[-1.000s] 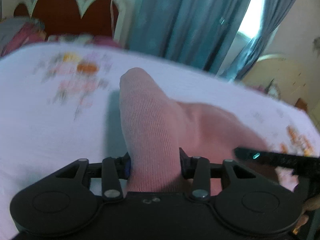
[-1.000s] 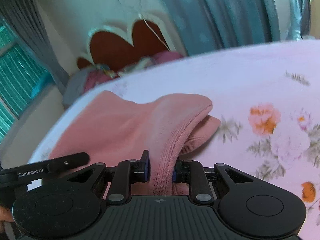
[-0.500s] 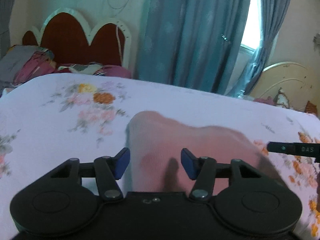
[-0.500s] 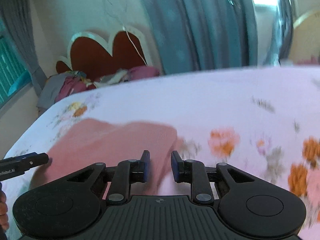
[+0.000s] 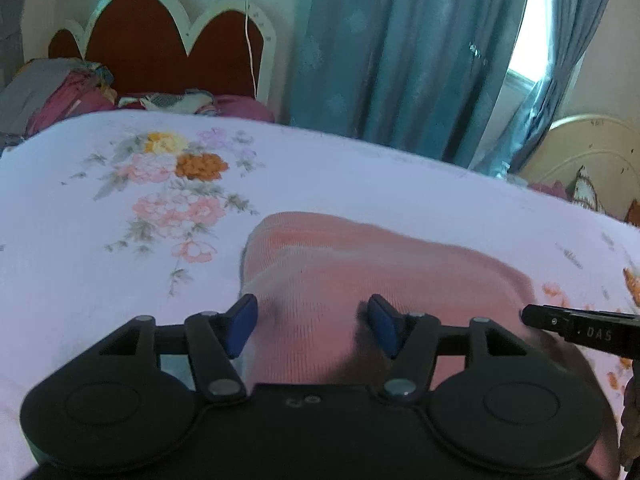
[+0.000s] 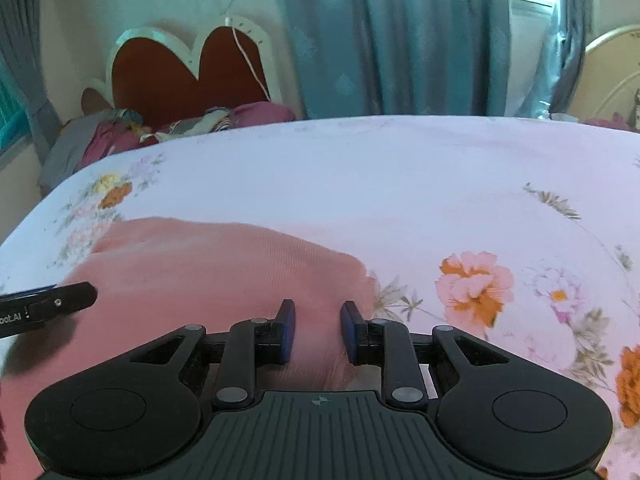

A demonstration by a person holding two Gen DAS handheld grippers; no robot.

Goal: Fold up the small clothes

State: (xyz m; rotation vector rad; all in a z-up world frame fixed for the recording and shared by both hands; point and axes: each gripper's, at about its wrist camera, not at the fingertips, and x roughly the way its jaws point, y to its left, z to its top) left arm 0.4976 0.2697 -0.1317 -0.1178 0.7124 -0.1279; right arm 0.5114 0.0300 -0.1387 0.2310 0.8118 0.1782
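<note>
A small pink ribbed garment (image 5: 380,264) lies folded flat on the flowered bed sheet (image 5: 360,184). My left gripper (image 5: 312,304) hovers over the garment's near left part. Its jaws are opening, and the blue pads stand wide apart without pressing the cloth below them. In the right wrist view the garment (image 6: 208,264) fills the lower left. My right gripper (image 6: 318,306) sits over its right edge, with a narrow gap between the pads and flat cloth beneath. Each view also shows a black finger of the other gripper: the right one's (image 5: 580,330) and the left one's (image 6: 52,306).
The white sheet (image 6: 400,184) with flower prints spreads around the garment. A red scalloped headboard (image 5: 160,48) and a heap of bedding (image 5: 60,92) stand at the far left. Blue curtains (image 5: 400,60) hang behind, and a cream headboard (image 5: 592,148) is at the right.
Both grippers held the pink garment lifted a second ago. They have let go, the garment has dropped flat onto the sheet, and the left jaws have spread wider.
</note>
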